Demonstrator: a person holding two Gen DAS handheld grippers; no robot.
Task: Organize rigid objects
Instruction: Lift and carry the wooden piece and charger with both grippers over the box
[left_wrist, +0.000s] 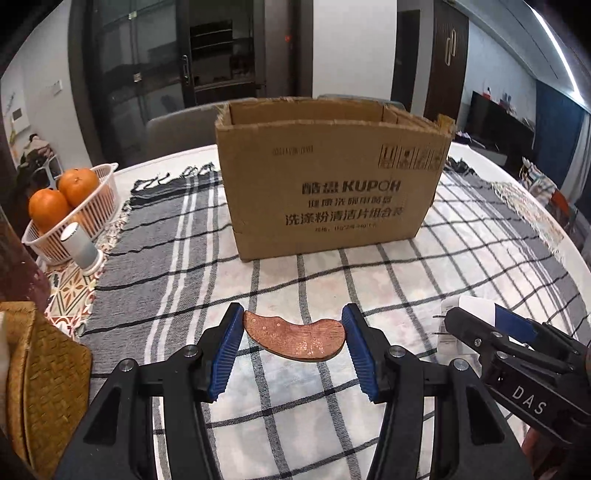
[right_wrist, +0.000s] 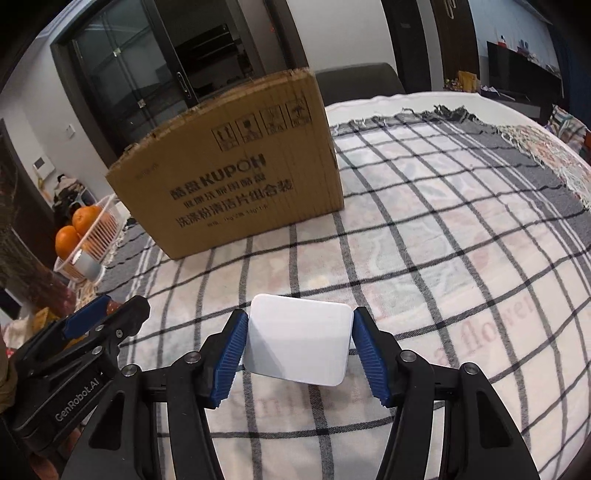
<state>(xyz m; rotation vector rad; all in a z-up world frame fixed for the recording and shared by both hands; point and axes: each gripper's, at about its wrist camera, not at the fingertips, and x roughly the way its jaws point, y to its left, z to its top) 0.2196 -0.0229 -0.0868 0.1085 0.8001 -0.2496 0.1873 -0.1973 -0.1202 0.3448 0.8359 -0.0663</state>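
Because the left gripper (left_wrist: 293, 345) clamps the thin, curved copper-brown piece (left_wrist: 295, 338) only by its two ends, it could pivot or slip out on the way over the rim of the open cardboard box (left_wrist: 328, 192), which stands toward the table's far edge. Meanwhile the right gripper (right_wrist: 299, 345) is clamped on a smooth white charger (right_wrist: 299, 341), whose slick sides could slide. Legible writing: "KUPOH" on the box, "DAS" and "GenRobot.AI" on the grippers.

Two wrist fisheyes, angled down, close over the checked cloth (left_wrist: 295, 406), both facing the cardboard box (left_wrist: 328, 184).
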